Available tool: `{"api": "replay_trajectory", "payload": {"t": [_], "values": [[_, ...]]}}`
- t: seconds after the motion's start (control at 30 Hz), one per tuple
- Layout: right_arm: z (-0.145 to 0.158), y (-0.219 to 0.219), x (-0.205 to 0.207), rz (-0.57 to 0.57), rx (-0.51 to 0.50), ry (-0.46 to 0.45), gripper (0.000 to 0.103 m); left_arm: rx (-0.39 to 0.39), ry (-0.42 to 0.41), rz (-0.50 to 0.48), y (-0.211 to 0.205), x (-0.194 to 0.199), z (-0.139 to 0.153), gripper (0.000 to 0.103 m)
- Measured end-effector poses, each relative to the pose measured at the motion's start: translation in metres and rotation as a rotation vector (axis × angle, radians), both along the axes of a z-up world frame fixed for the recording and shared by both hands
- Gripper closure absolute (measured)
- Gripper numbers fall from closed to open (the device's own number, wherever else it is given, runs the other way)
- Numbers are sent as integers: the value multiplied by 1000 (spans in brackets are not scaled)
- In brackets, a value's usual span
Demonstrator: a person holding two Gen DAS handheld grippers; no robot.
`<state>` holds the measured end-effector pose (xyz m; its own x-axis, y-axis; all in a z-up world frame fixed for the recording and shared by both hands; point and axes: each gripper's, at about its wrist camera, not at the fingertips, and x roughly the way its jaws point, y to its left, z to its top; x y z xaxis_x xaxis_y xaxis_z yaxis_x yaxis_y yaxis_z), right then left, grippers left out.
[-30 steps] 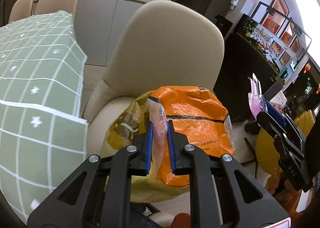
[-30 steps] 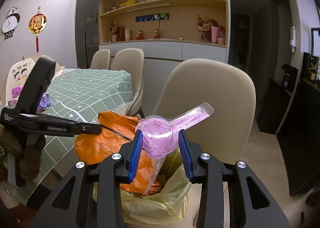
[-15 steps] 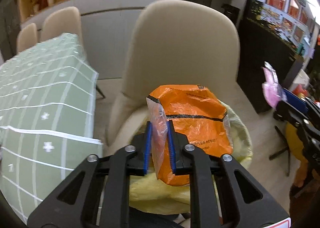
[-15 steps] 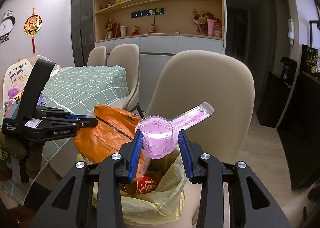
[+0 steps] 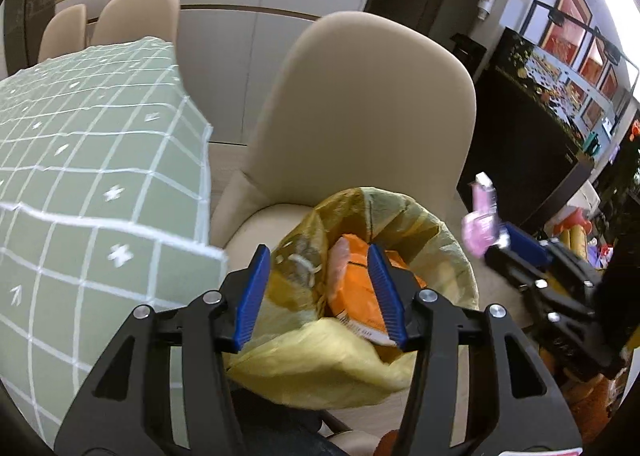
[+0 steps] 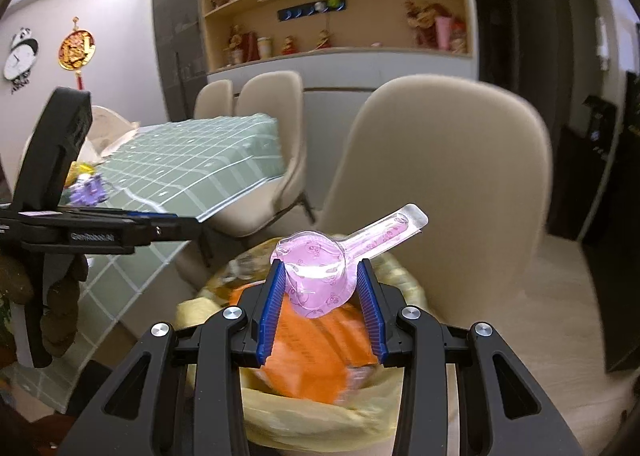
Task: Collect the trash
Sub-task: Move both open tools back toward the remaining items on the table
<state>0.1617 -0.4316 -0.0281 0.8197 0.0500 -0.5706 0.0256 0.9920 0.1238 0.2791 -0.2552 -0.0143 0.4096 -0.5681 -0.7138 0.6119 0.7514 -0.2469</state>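
1 orange snack wrapper was already seen dropped into the yellow trash bag just ahead of the spread-open, empty left gripper, while a pink, translucent, spoon-shaped blister pack, clamped in the right gripper directly above the bag, was left to be released.

a beige padded dining chair with a rounded back stands beside a table draped in a green cloth with a white grid and small stars. two more beige chairs sit at the table's far side. behind them, a wooden wall shelf unit holds small figurines. a panda-shaped wall clock and a red-and-gold hanging ornament decorate the lilac wall.
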Motion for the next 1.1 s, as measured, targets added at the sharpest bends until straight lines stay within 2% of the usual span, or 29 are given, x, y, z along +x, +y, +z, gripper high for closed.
{"api": "replay_trajectory", "payload": {"t": [0.17, 0.27, 0.33, 0.37, 0.4, 0.53, 0.77, 0.93, 1.1], "values": [[-21, 16, 15, 53, 41, 40, 67, -12, 5, 29, 31, -13, 2, 50], [-37, 21, 24, 49, 57, 96, 67, -22, 19, 39, 47, -17, 3, 50], [-43, 21, 28, 50, 66, 138, 59, -25, 24, 47, 58, -19, 3, 49], [-44, 21, 28, 37, 58, 133, 51, -27, 25, 49, 62, -20, 4, 49], [-43, 21, 27, 23, 50, 122, 50, -28, 25, 51, 68, -21, 4, 49], [-33, 21, 23, -3, 49, 88, 50, -38, 17, 68, 90, -24, 10, 49], [-6, 48, 21, 38, 11, 74, 50, -81, -11, 139, 145, -28, 21, 48], [20, 92, 24, 76, -58, 43, 50, -126, -36, 197, 193, -36, 33, 48], [42, 148, 31, 166, -91, -6, 50, -149, -84, 272, 253, -45, 48, 42]]}}
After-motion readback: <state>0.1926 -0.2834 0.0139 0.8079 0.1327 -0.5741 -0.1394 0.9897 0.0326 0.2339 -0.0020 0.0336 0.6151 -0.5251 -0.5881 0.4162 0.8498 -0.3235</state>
